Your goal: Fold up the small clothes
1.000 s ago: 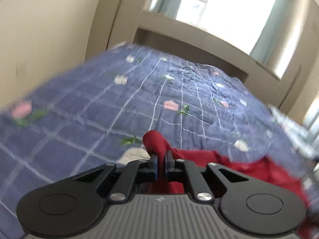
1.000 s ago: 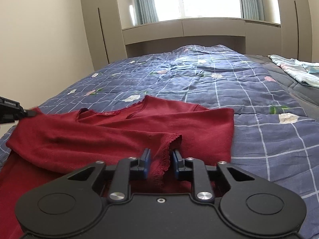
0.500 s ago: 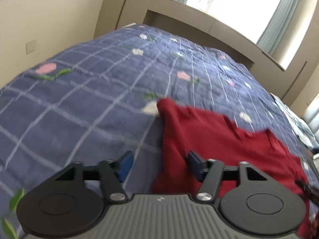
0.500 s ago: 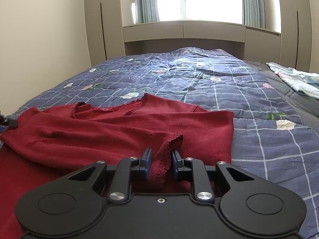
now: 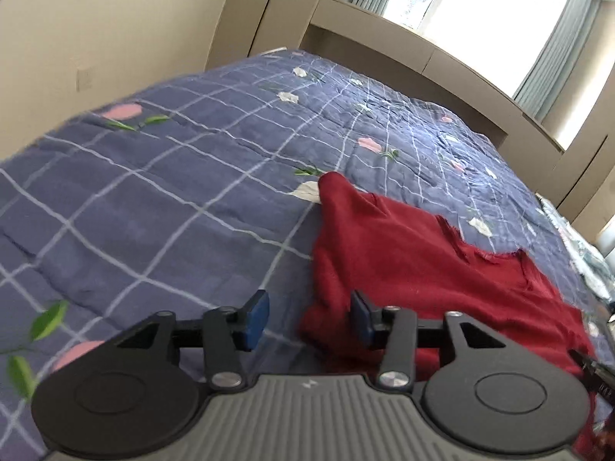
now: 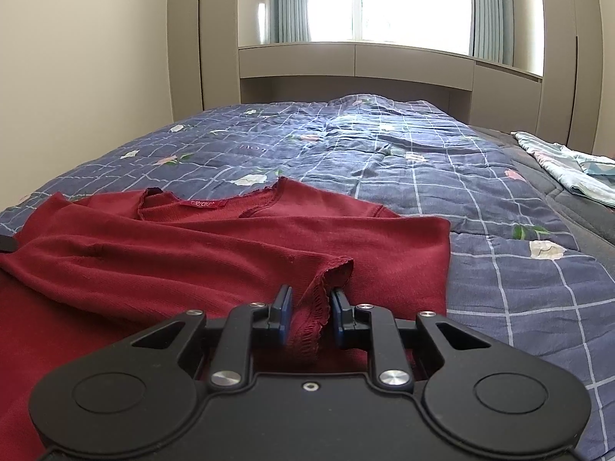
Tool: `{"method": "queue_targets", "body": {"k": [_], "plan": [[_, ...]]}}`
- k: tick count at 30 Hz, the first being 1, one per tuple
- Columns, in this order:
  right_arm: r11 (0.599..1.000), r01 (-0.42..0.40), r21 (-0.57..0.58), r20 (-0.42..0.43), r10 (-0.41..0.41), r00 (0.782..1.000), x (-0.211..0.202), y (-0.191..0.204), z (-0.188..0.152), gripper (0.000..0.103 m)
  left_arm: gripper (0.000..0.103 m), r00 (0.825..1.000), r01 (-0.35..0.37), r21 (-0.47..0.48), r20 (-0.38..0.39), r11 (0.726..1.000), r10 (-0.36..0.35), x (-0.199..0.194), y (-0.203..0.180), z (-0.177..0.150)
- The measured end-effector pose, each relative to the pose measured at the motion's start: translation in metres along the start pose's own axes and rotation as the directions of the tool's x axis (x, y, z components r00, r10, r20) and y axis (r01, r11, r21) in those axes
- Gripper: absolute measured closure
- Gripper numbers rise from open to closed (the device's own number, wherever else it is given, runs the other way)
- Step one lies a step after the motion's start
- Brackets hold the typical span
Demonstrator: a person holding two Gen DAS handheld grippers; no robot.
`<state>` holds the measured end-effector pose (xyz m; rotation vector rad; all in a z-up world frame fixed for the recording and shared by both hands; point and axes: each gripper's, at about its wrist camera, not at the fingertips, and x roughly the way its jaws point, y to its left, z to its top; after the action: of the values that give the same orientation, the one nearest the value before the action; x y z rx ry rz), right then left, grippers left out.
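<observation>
Ahead of both tongs, a red top (image 6: 215, 253) lies spread on the bed's blue checked quilt (image 5: 161, 199). Its lacy sleeve cuff (image 6: 326, 288) is pinched narrowly in the right tongs (image 6: 309, 313). With jaws parted, the left tongs (image 5: 307, 320) have just been opening; the top's edge lies by the right-hand pad, unpinched.

A blue checked floral quilt (image 6: 384, 161) covers the bed, bearing a red top (image 6: 192, 246) and pale folded cloth (image 6: 569, 165).
</observation>
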<state>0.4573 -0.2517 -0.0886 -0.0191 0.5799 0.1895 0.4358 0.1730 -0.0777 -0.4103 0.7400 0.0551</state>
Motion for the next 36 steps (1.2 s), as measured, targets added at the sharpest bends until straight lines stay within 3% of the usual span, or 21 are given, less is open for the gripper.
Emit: {"method": "queue_targets", "body": {"k": [2, 4, 6, 10, 15, 17, 19, 22, 25, 26, 28, 30, 32, 34, 36], "plan": [[1.000, 0.000, -0.001, 0.000, 0.000, 1.000, 0.000, 0.000, 0.000, 0.080, 0.049, 1.000, 0.006, -0.009, 0.005, 1.000, -0.006, -0.008, 0.003, -0.006], [1.000, 0.001, -0.002, 0.000, -0.001, 1.000, 0.000, 0.000, 0.000, 0.080, 0.027, 1.000, 0.003, 0.025, 0.020, 1.000, -0.004, -0.019, 0.001, -0.013], [1.000, 0.001, -0.001, -0.001, -0.001, 1.000, 0.000, 0.000, 0.000, 0.079, 0.021, 0.999, -0.019, 0.115, 0.032, 0.993, 0.016, -0.028, -0.007, -0.022], [1.000, 0.001, -0.001, 0.000, -0.001, 1.000, 0.000, 0.000, 0.000, 0.079, 0.021, 0.995, -0.097, 0.300, 0.057, 0.949, 0.083, -0.029, -0.029, -0.040], [1.000, 0.002, -0.004, 0.000, -0.002, 1.000, 0.000, 0.000, 0.000, 0.079, 0.032, 0.991, -0.104, 0.176, 0.105, 0.979, 0.086, -0.016, -0.028, -0.032], [1.000, 0.001, -0.003, 0.000, -0.001, 1.000, 0.000, 0.000, -0.001, 0.079, 0.043, 0.985, -0.150, 0.142, 0.113, 0.978, 0.134, -0.009, -0.028, -0.027], [1.000, 0.003, -0.002, 0.001, -0.003, 1.000, 0.000, 0.000, -0.001, 0.079, 0.050, 0.986, -0.140, 0.125, 0.106, 0.982, 0.127, -0.009, -0.027, -0.028], [1.000, 0.006, 0.003, 0.005, -0.006, 1.000, -0.001, 0.000, -0.001, 0.078, 0.050, 0.980, -0.183, 0.154, 0.104, 0.971, 0.168, -0.009, -0.027, -0.035], [1.000, 0.008, 0.015, 0.006, -0.008, 1.000, -0.002, -0.002, -0.001, 0.075, 0.047, 0.983, -0.171, 0.139, 0.087, 0.975, 0.160, -0.014, -0.024, -0.036], [1.000, 0.007, 0.023, 0.009, -0.007, 1.000, -0.002, -0.003, 0.000, 0.072, 0.043, 0.984, -0.167, 0.135, 0.084, 0.977, 0.156, -0.017, -0.023, -0.035], [0.999, 0.017, 0.037, 0.040, -0.018, 0.999, -0.009, -0.006, 0.002, 0.056, 0.019, 0.984, -0.162, 0.125, 0.095, 0.979, 0.151, -0.030, -0.022, -0.035], [0.999, 0.029, 0.019, 0.088, -0.030, 0.996, -0.019, -0.004, 0.005, 0.031, 0.011, 0.980, -0.151, 0.129, 0.148, 0.980, 0.131, -0.044, -0.023, -0.035], [0.999, 0.029, -0.033, 0.116, -0.025, 0.993, -0.021, 0.002, 0.009, 0.022, 0.005, 0.973, -0.138, 0.158, 0.206, 0.978, 0.104, -0.055, -0.029, -0.034], [0.994, 0.038, -0.104, 0.091, -0.028, 0.995, -0.014, 0.013, 0.012, 0.021, 0.002, 0.969, -0.138, 0.187, 0.228, 0.973, 0.093, -0.052, -0.039, -0.030], [0.986, 0.058, -0.159, 0.042, -0.052, 0.998, -0.001, 0.021, 0.013, 0.032, 0.002, 0.973, -0.146, 0.197, 0.204, 0.969, 0.105, -0.041, -0.050, -0.026]]}}
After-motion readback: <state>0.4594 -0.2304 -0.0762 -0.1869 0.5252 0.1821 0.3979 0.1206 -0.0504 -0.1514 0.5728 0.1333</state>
